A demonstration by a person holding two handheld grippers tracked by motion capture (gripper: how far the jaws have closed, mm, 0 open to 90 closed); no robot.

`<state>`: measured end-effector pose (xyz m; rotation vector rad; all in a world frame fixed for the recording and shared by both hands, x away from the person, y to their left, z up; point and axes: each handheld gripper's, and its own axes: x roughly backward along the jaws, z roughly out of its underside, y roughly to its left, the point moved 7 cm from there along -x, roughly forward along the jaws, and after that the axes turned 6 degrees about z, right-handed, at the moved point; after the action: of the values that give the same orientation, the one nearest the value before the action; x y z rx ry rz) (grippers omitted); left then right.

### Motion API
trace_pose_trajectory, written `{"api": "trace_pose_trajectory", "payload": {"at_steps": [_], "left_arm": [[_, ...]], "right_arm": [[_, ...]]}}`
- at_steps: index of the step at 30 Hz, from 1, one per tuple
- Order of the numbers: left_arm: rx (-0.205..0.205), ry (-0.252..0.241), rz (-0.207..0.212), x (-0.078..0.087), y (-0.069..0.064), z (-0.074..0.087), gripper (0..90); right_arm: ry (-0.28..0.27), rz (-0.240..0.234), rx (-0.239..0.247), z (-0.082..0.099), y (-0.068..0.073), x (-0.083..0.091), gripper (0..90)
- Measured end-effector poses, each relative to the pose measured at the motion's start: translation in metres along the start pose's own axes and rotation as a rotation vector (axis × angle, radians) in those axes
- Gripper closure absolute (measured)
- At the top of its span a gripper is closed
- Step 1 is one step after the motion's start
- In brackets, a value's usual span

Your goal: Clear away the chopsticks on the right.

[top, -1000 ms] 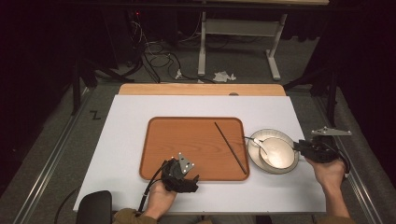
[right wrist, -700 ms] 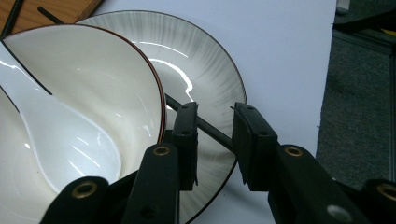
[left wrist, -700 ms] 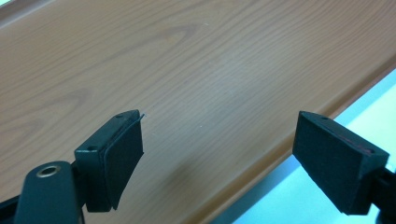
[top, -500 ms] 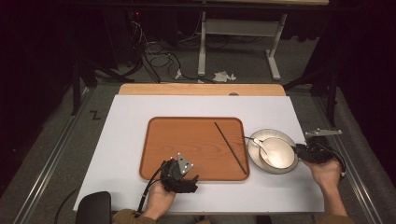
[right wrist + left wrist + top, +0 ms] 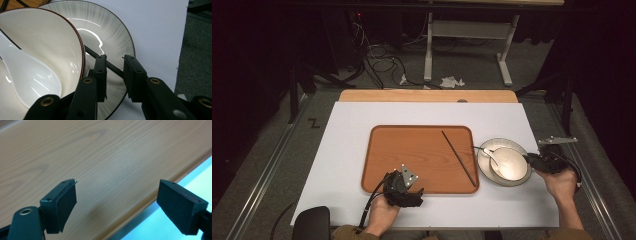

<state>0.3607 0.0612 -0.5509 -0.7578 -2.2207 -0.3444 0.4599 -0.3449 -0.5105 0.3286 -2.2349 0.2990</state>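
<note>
likely a lab, dim room, loose cables (image 5: 377,60) on floor, metal desk frame (image 5: 462,35)

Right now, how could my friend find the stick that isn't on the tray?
Look right of the brown wooden tray to the round grey-streaked plate. Beside its cream bowl with the white spoon, a thin black chopstick lies across the plate. Its twin lies on the tray.

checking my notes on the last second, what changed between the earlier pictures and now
The right claw has just been closing its jaws around the dark chopstick lying on the plate beside the bowl; whether the pads grip it yet is unclear. The left claw, tray and tray chopstick stayed put.
</note>
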Motion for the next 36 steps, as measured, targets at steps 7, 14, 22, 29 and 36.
{"api": "trace_pose_trajectory", "payload": {"at_steps": [7,14,22,29,36], "left_arm": [[0.011,-0.033,-0.004,0.005,0.002,-0.003,16.5],[0.008,-0.034,-0.005,0.004,0.002,-0.003,16.5],[0.005,-0.036,-0.006,0.005,0.002,-0.003,16.5],[-0.002,-0.027,-0.003,0.003,-0.001,-0.002,16.5],[0.011,-0.021,-0.004,0.002,0.001,0.000,16.5]], "right_arm": [[0.002,0.000,0.007,0.000,0.000,0.000,80.5],[0.011,-0.008,0.003,0.000,0.001,-0.001,75.1],[0.046,-0.012,0.021,0.004,0.003,-0.009,76.9],[-0.043,0.009,0.009,-0.006,-0.003,0.002,72.3],[-0.021,0.018,0.052,-0.008,-0.002,-0.007,65.6]]}}
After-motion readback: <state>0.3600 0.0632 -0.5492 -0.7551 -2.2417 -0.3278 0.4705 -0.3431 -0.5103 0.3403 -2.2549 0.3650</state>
